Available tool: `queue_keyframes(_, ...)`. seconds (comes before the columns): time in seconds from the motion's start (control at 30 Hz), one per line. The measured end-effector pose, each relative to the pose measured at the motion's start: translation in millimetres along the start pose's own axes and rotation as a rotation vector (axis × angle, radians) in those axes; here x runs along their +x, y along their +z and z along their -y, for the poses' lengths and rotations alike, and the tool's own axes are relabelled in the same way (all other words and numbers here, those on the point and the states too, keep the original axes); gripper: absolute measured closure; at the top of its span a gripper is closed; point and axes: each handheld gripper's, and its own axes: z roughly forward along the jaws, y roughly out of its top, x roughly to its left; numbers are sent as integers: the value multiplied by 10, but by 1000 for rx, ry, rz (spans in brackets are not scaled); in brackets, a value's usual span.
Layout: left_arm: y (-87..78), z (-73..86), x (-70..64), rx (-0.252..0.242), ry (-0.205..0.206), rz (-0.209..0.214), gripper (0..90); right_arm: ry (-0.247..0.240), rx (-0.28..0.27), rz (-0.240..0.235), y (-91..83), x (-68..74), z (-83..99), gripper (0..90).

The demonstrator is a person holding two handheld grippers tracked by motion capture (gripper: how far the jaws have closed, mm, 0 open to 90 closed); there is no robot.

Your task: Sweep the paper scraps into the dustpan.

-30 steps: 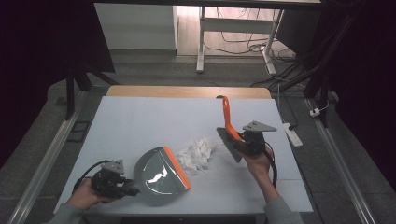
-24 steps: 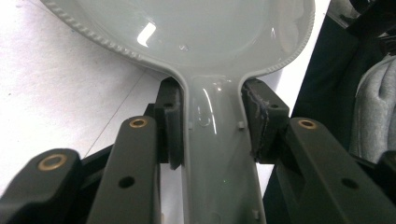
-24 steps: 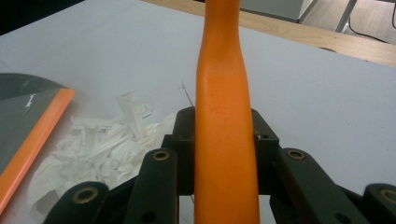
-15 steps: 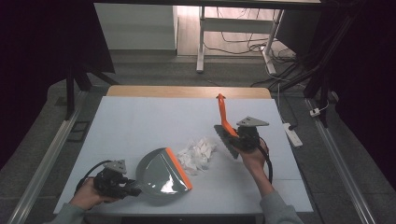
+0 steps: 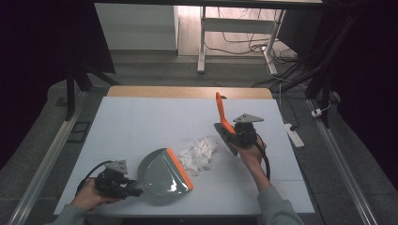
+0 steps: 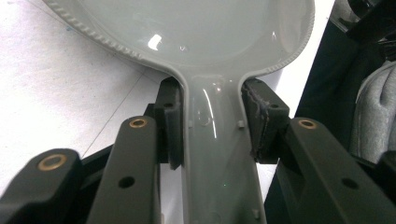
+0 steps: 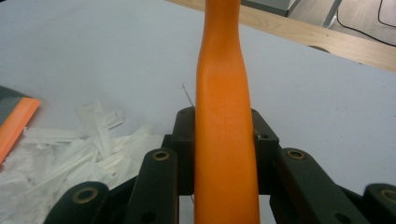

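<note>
A grey dustpan with an orange lip lies on the pale table at the front left. Its handle is clamped in my left gripper, which is shut on it. A pile of white paper shreds lies just right of the orange lip. My right gripper is shut on the orange handle of a brush. The dark brush head rests at the right edge of the shreds, and the handle slants up and away.
The table's wooden far edge runs across the back. A white power strip lies on the floor to the right. A desk frame and cables stand beyond the table. A person's grey sleeve shows at the right of the left gripper view.
The brush in my right gripper has tilted more upright and shifted slightly left toward the shreds. The dustpan has edged a little right, closer to the pile.
</note>
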Motion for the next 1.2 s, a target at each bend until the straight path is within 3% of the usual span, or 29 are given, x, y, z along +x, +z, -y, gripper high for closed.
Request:
queue_keyframes(0.5,27,-7,8,2,-16,19,610,-45,58,28,270,29,-81,703)
queue_keyframes(1.2,33,-14,18,5,-34,28,610,-109,129,-18,510,359,-133,703)
